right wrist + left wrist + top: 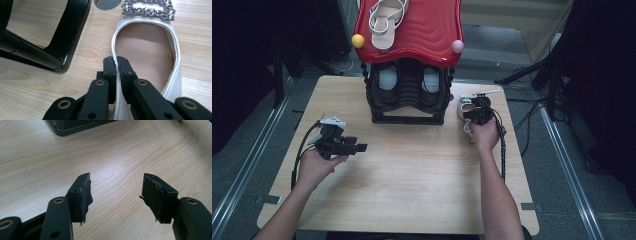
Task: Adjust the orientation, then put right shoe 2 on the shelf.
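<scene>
No readable text, label, brand, number or sign anywhere in these pictures.

White shoe (172, 82) (silver rhinestone buckle (148, 9)), black rack (408, 97), red top (424, 30)
</scene>
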Available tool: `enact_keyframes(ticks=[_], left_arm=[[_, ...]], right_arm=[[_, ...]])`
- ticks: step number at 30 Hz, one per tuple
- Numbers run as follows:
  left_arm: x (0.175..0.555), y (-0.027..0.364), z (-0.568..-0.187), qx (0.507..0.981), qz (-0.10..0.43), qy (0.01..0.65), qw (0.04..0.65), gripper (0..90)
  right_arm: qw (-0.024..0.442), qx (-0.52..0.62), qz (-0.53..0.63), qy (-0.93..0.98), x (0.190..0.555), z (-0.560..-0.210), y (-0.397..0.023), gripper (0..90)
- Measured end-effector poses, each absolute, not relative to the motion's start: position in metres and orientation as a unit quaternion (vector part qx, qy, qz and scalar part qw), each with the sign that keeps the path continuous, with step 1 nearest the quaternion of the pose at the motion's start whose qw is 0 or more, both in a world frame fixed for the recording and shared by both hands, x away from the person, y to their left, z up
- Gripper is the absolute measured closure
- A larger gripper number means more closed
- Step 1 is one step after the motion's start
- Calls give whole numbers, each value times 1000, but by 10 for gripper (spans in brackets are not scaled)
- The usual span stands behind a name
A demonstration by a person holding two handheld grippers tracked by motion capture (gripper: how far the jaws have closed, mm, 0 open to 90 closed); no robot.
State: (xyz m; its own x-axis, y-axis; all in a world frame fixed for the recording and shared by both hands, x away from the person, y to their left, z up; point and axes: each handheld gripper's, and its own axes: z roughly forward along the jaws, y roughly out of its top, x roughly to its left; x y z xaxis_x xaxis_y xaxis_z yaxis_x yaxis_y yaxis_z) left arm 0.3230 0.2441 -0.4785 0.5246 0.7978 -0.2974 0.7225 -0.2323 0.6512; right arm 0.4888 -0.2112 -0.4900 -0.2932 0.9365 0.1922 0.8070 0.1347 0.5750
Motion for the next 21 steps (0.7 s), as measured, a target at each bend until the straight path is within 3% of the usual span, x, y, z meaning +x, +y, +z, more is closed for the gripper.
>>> enact_keyframes(ticks=[21], left_arm=[[324,245,-478,783,49,486,386,408]], right_arm=[[98,583,329,737,485,-466,-225,884]])
